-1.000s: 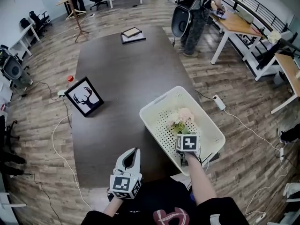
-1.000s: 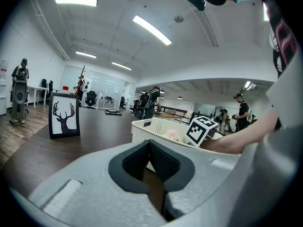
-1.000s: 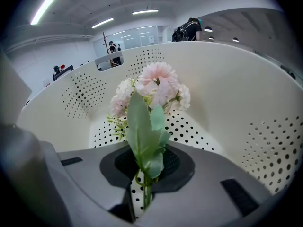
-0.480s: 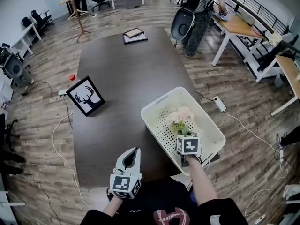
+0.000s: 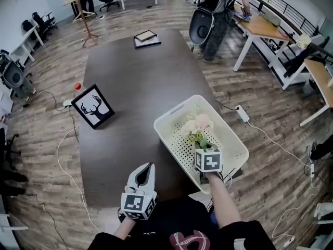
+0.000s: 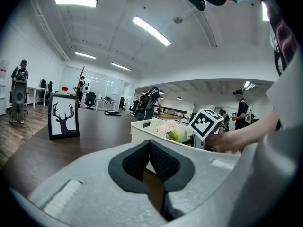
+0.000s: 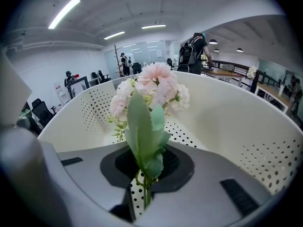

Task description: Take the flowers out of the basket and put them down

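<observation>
A person stands at the near end of a long dark table (image 5: 136,77), a hand-held gripper in each hand. The right gripper (image 7: 142,195) reaches over the near rim of a white perforated basket (image 5: 171,113); its jaws are drawn narrow and pinch the thin green stem of the flowers (image 5: 197,126), a small bunch of pale pink blooms with broad green leaves. The bunch stands up from the jaws, but the basket's walls ring it on every side; so the grasp looks done and the lift-out only begun – the blooms have yet to clear the rim, and the putting-down is all to come.

The left gripper (image 5: 147,170) rests low at the table's near edge, jaws together with nothing between them, well apart from the basket.

The basket sits at the table's right side near the person, and its far corner seems to overhang the table edge; a careless tug on its wall could shift it toward the floor. To the basket's left lies a broad stretch of bare tabletop – the likeliest landing place; a framed deer picture (image 5: 93,107) stands propped at the table's left edge, well clear, and another frame (image 5: 146,36) lies flat at the far end. Other people stand beyond the table, far from the work.
</observation>
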`<state>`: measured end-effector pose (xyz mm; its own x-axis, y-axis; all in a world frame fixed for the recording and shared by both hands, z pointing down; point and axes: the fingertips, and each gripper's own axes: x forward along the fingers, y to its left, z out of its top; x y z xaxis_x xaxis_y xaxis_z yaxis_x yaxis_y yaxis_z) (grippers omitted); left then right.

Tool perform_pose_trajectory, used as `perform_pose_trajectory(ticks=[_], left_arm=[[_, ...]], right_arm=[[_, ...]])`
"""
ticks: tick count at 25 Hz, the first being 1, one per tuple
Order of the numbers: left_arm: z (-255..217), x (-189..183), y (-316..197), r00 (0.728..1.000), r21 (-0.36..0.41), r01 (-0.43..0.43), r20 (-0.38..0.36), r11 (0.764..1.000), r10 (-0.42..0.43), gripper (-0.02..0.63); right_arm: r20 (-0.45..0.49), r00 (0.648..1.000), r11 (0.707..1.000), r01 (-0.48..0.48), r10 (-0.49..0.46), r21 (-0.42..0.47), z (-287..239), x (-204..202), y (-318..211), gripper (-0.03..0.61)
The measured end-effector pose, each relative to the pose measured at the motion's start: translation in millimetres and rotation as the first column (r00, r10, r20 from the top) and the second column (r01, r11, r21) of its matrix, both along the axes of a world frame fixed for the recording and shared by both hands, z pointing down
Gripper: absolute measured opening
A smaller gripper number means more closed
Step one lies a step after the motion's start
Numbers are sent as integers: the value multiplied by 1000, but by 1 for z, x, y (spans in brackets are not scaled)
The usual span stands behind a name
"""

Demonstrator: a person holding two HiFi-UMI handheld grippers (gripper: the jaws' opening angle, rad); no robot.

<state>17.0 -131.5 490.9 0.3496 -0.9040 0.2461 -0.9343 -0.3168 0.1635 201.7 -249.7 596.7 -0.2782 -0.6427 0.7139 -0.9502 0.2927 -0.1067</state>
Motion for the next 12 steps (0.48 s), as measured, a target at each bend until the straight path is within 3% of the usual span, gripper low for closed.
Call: perform_pose_trajectory(ticks=[12], left_arm=[[0, 0, 0, 1000, 4, 1, -4, 1000, -1, 9]], right_arm=[[11, 1000, 997, 7, -8, 83, -35, -2, -6, 57]])
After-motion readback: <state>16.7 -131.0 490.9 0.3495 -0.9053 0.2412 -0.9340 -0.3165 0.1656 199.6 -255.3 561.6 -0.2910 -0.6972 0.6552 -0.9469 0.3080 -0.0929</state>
